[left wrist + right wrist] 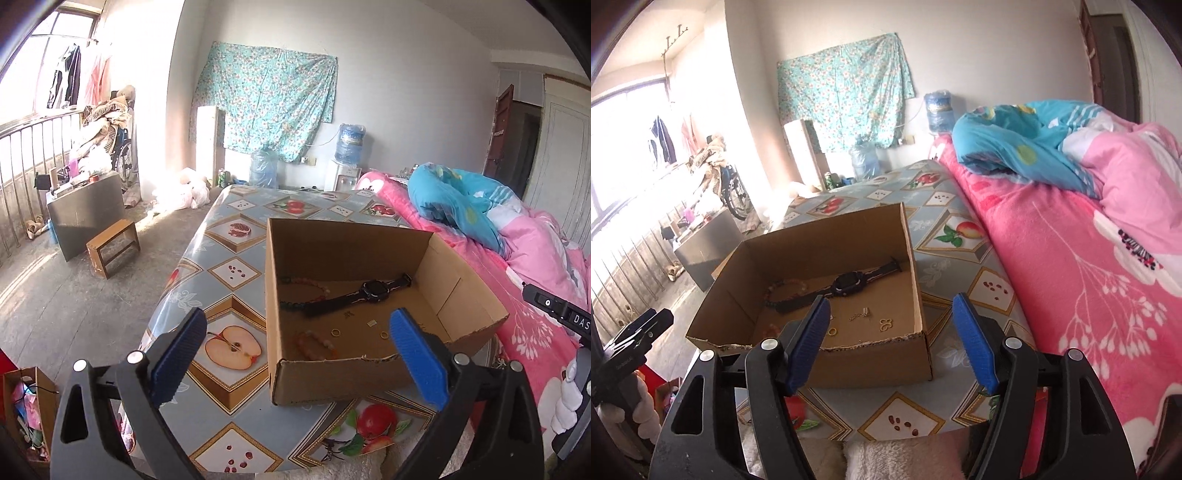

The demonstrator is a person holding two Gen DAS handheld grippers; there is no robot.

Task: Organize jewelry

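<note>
I have the table (236, 273), under its fruit-print oilcloth, butted against the pink bed (532, 280), so my right side is hemmed in by bedding; on the table sits the open cardboard box (314, 384), flaps gone and its near wall torn low, which I judge makes it easy to reach over; inside lie the jewelry pieces, loosely scattered, not sorted: the black watch (373, 288) stretched across the floor, a beaded bracelet (786, 286) beside it, a paler bracelet (317, 341) by the near wall, then gold rings (335, 332) and, I think, a small chain (858, 315), too tiny to be sure; my left gripper (295, 354) and right gripper (892, 341) both hover short of the box, fingers spread and holding nothing; only the box walls stand in the way.
</note>
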